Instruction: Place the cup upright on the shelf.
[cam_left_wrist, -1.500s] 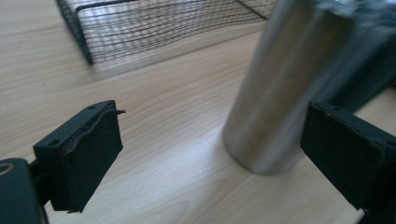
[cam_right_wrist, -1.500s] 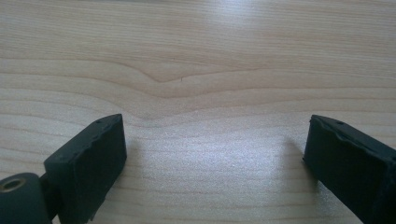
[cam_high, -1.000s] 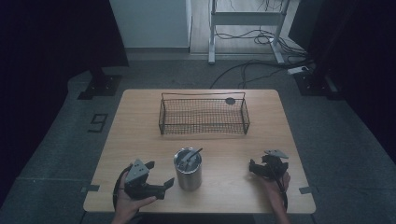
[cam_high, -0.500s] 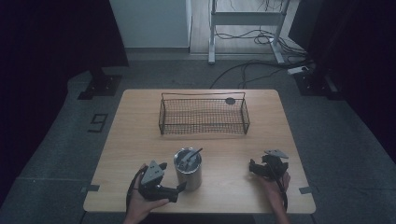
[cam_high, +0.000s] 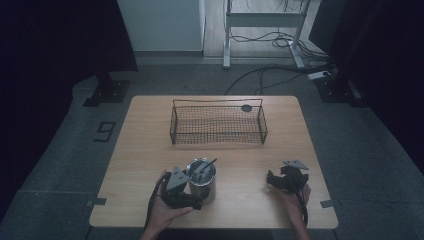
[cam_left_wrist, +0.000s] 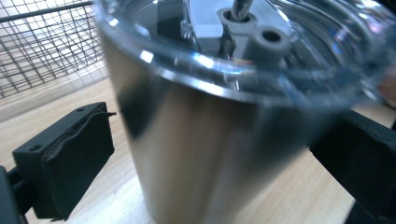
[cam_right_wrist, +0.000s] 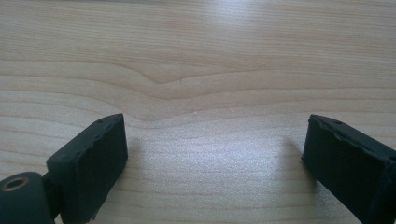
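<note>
The left gripper stands wide open, its jaws having just spread, with the steel cup between its fingers, a gap showing. The right gripper gapes empty over the table.

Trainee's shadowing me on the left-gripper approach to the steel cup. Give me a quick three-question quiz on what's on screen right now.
1. True or false: the left gripper has its pads pressed on the steel cup.
2. What stands on the far half of the table: A) a wire basket, B) a plastic crate, C) a stack of plates?
3. What lies between the jaws of the right gripper?

Key
1. False. The jaws have just been opening; in the left gripper view the cup sits between them, with a gap at the left pad.
2. A, the wire basket.
3. Nothing but bare tabletop; the jaws stand apart.
</note>
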